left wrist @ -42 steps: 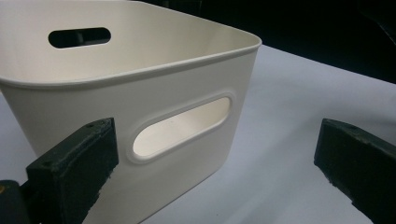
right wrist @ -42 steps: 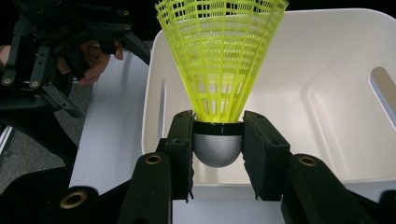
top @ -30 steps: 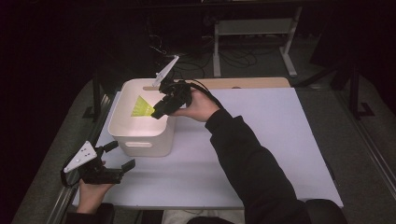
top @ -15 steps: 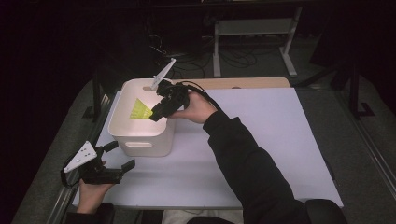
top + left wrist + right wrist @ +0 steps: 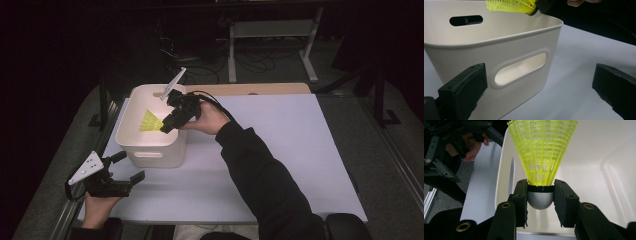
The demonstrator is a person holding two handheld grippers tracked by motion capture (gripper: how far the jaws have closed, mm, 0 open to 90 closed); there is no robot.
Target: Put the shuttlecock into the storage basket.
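Note:
A yellow shuttlecock (image 5: 541, 152) with a silver-grey cork base is clamped by that base in my right gripper (image 5: 540, 195). In the high view the right gripper (image 5: 167, 125) holds the shuttlecock (image 5: 149, 121) over the open top of a white plastic bin (image 5: 150, 150). The skirt points into the bin. My left gripper (image 5: 127, 167) is open near the table's front left, its jaws wide apart and empty. Its own view faces the bin's near wall (image 5: 499, 57) with an oval handle slot, and the shuttlecock (image 5: 510, 5) shows above the rim.
A white sheet (image 5: 280, 150) covers the table. A wooden strip (image 5: 250, 89) runs along the far edge. A metal frame (image 5: 270, 35) and cables stand on the dark floor behind. The bin's inside (image 5: 599, 157) looks bare.
The right gripper with the shuttlecock has shifted slightly toward the bin's middle. The left gripper has stayed put.

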